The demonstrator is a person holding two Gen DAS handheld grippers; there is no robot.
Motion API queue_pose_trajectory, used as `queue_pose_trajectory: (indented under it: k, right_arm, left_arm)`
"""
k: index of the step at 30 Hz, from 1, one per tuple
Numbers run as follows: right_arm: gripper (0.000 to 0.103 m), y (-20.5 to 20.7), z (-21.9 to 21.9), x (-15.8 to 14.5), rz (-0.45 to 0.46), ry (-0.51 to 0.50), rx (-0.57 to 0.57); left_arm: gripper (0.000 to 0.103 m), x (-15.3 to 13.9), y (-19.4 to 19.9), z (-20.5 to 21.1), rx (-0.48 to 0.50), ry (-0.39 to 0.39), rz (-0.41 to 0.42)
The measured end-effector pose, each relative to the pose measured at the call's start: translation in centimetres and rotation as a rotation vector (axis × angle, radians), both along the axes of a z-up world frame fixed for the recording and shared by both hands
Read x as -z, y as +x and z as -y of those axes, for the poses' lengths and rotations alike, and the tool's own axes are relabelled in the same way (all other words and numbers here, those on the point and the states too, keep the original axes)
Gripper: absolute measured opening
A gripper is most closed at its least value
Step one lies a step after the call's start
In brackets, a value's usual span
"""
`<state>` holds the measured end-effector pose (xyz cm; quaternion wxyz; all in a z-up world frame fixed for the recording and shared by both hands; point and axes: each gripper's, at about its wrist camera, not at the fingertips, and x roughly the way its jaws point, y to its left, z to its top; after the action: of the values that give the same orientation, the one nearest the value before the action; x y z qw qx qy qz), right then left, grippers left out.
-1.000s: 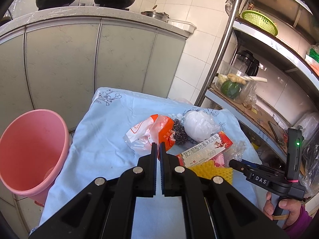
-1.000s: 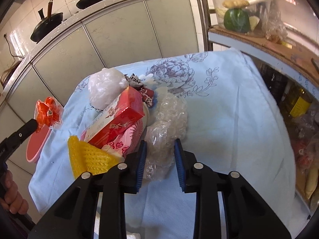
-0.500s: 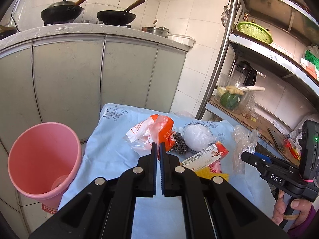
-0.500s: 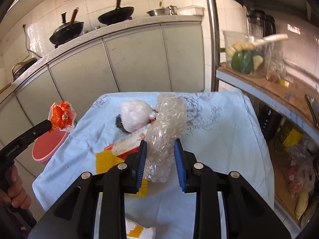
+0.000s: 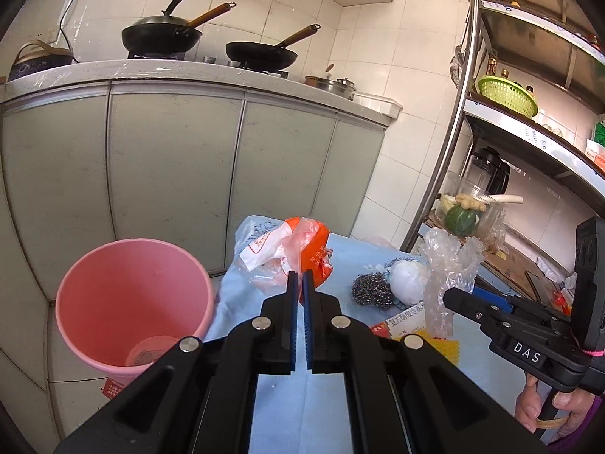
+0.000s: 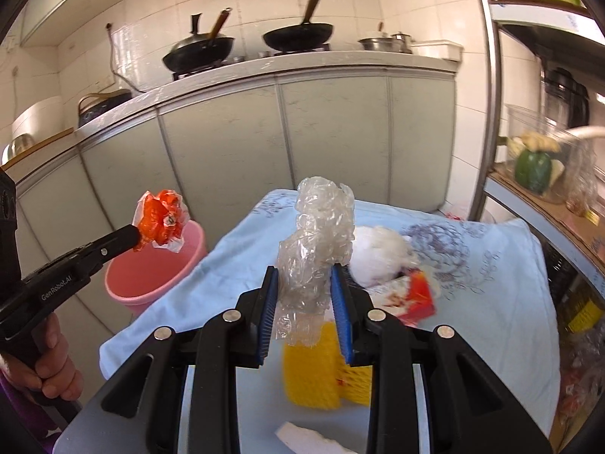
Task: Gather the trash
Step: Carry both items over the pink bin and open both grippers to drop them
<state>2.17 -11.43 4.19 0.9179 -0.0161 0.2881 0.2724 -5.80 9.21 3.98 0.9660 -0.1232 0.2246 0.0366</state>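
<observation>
So, left wrist view first. The left gripper [image 5: 299, 278] has its jaws pinched all the way together on a crumpled orange-and-white plastic bag [image 5: 291, 253], which sticks up past the fingertips, clear of the table. The pink bin [image 5: 134, 299] stands on the floor to the left of the gripper, beside the blue-cloth table [image 5: 287, 408] & in front of the grey cabinets [image 5: 174, 174]; something small & round lies at its bottom. On the cloth to the right: a steel scourer [image 5: 372, 290], touching a white wad of plastic [image 5: 410, 282], then a red-and-white box [image 5: 406, 321] with a yellow mesh piece [image 5: 448, 350] just beside it. The right gripper [image 5: 450, 297] comes in from the right w/ a clear crinkled plastic wrap [image 5: 448, 265] at its tip; a hand [image 5: 548, 412] shows under its handle. Two dark woks [image 5: 211, 43] sit on the counter behind.

Right wrist view. The right gripper [image 6: 304, 282] is only partly open, its blue pads pressing both sides of the clear wrap [image 6: 317, 238], which stands upright between them & reaches well above the tips, off the table. Below it on the cloth [image 6: 491, 283] lie the yellow mesh [image 6: 314, 374], the red box [image 6: 412, 297] & the white wad [image 6: 378, 253], the box touching the wad. At left the other gripper [image 6: 132, 236] holds the orange bag [image 6: 160, 219] in the air above the bin [image 6: 151, 276], nr its rim. A hand [image 6: 41, 367] grips that handle at the lower left. A metal rack [image 6: 491, 87] w/ a green squash [image 6: 533, 174] stands to the right of the table.
</observation>
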Motion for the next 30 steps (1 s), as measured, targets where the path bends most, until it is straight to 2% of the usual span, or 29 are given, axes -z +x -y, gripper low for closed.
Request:
queue_pose_trajectory:
  k: [10, 21, 30]
  right_arm:
    - [0.029, -0.2, -6.9, -0.2, 0.017, -0.014, -0.149]
    - [0.029, -0.7, -13.5, -0.5, 0.039, -0.047, -0.278]
    - [0.029, 0.1, -19.5, 1.4, 0.002, -0.095, -0.359]
  left_arm:
    - [0.002, 0.2, -2.2, -3.9, -0.109, 0.025, 0.013]
    - [0.002, 1.5, -3.6, -8.0, -0.213, 0.017, 0.005]
    - [0.003, 3.8, -3.7, -11.3, -0.281, -0.006, -0.043]
